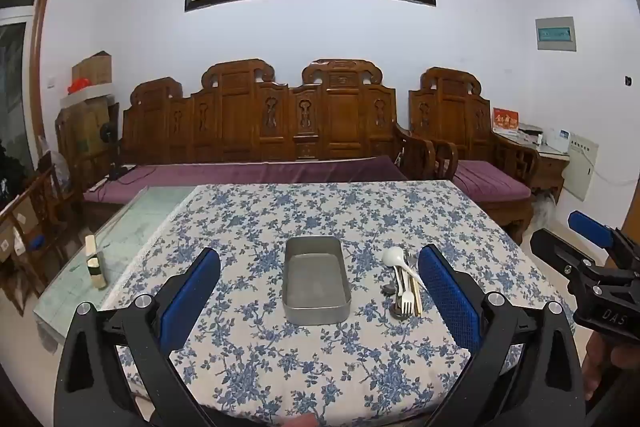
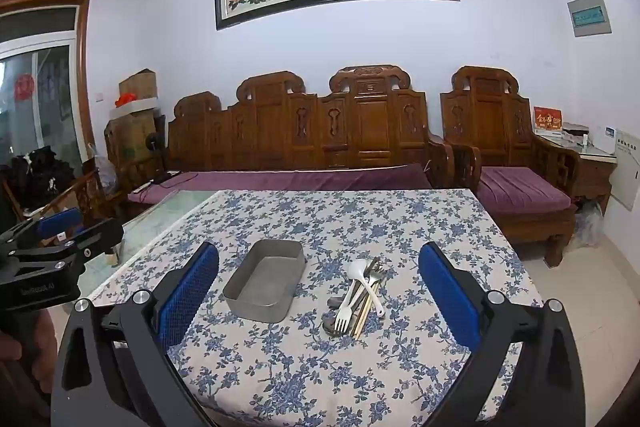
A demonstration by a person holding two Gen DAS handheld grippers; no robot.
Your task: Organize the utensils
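Left gripper [image 1: 318, 291]: its two blue fingers are spread as wide as they go. Nothing is between them and they touch nothing. It hangs above the near edge of the table.
Right gripper [image 2: 318, 291]: spread wide too, and empty. It hangs above the near edge as well.
Tablecloth [image 1: 260, 359]: blue flowers on white, loose on the table. A low finger could catch it and drag everything.
Pile of utensils [image 2: 358, 297]: a white spoon [image 2: 357, 269], a white fork [image 2: 344, 317], chopsticks [image 2: 365, 311] and dark metal pieces lie crossed on top of each other, just right of the tin.
Worry: grabbing one piece might pull up others, or knock some away. The thin flat ones look hard to pinch.
Metal tin [image 1: 316, 279]: empty, in the middle of the table. A bump could push it away.
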